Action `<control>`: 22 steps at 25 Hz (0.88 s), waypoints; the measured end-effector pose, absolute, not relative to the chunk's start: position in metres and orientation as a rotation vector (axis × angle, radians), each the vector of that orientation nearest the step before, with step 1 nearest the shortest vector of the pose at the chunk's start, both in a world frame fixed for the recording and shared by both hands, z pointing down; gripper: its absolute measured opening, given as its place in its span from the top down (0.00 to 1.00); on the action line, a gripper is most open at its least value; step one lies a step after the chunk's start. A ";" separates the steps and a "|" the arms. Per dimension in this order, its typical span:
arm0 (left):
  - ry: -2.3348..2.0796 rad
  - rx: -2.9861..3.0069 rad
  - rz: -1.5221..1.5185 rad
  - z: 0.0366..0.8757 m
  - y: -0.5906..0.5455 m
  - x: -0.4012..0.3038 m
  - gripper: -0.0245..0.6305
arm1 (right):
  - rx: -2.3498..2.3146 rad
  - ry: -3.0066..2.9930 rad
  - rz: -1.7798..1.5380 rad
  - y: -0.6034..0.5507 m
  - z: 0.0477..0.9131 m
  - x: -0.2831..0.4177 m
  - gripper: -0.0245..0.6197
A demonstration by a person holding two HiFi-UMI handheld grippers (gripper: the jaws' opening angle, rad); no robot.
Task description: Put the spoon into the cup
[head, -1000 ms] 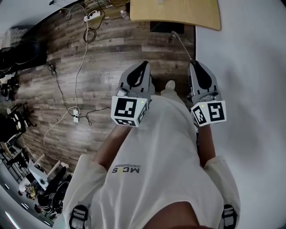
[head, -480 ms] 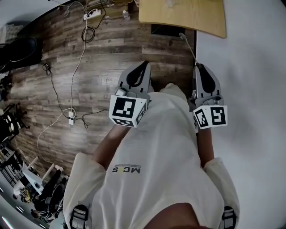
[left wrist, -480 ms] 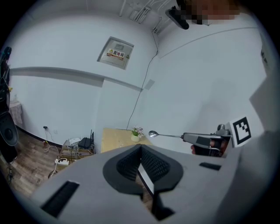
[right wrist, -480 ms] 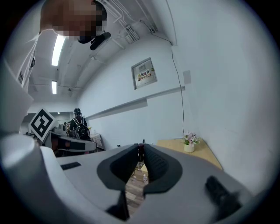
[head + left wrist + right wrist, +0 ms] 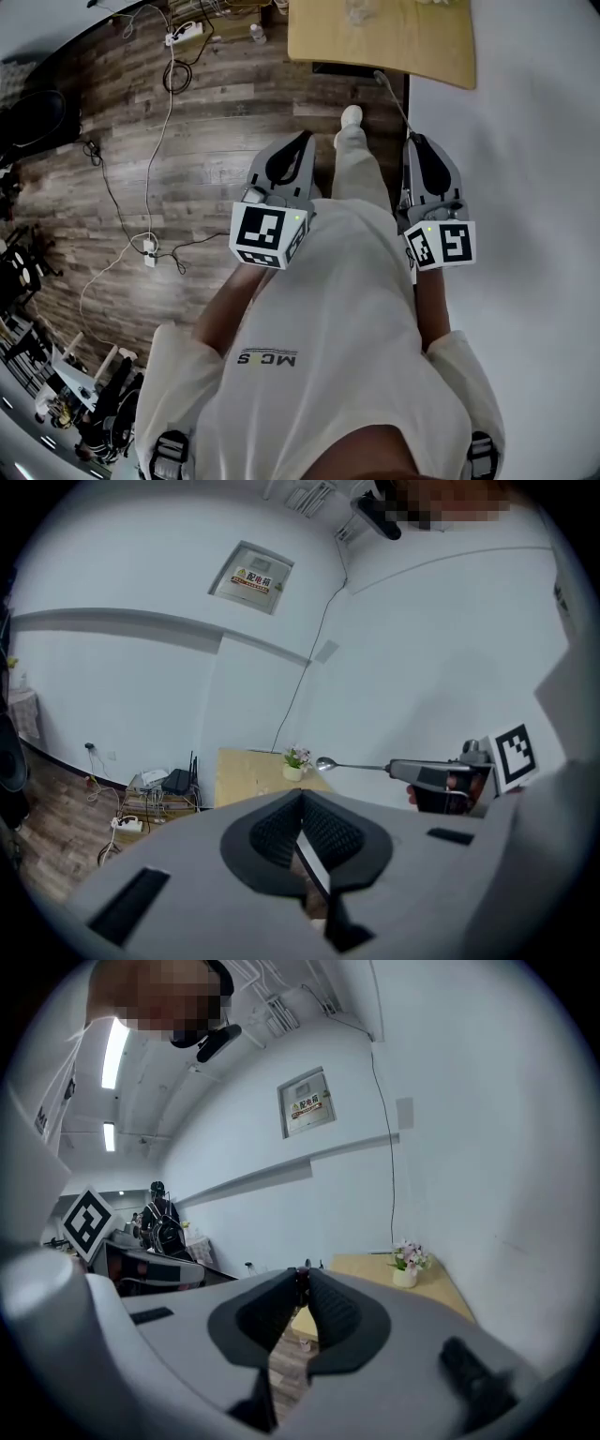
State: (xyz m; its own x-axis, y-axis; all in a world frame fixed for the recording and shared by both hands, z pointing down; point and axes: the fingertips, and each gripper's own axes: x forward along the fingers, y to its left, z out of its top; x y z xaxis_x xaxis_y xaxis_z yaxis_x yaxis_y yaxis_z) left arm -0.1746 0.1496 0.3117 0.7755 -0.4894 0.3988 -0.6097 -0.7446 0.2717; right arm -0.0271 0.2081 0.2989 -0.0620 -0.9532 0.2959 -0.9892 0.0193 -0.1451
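Note:
My right gripper [image 5: 415, 140] is shut on the handle of a metal spoon [image 5: 330, 763]. In the left gripper view the spoon sticks out level from that gripper [image 5: 394, 767], bowl toward the table. In the head view the spoon [image 5: 388, 92] shows as a thin line that reaches toward the wooden table [image 5: 412, 52]. My left gripper [image 5: 305, 136] is shut with nothing in it, its jaws touching at the tip [image 5: 302, 795]. Both grippers are held at waist height, apart from the table. I cannot make out a cup in any view.
A small white pot of flowers [image 5: 405, 1266] stands on the wooden table [image 5: 441, 1288] by the white wall. Cables and a power strip [image 5: 184, 36] lie on the wood floor at the left. The person's leg and shoe [image 5: 351, 117] step between the grippers.
The person has walked forward: the table has come a little nearer, and a leg now swings out ahead. Both grippers keep their hold and pose.

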 end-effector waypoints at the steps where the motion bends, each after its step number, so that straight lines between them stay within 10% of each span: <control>1: -0.840 2.576 0.437 0.315 0.142 -0.168 0.94 | 2.062 -2.163 0.474 0.200 0.302 -0.021 0.87; 22: -1.121 2.506 0.529 0.307 -0.036 -0.001 0.94 | 1.655 -2.371 0.450 -0.011 0.315 0.139 0.87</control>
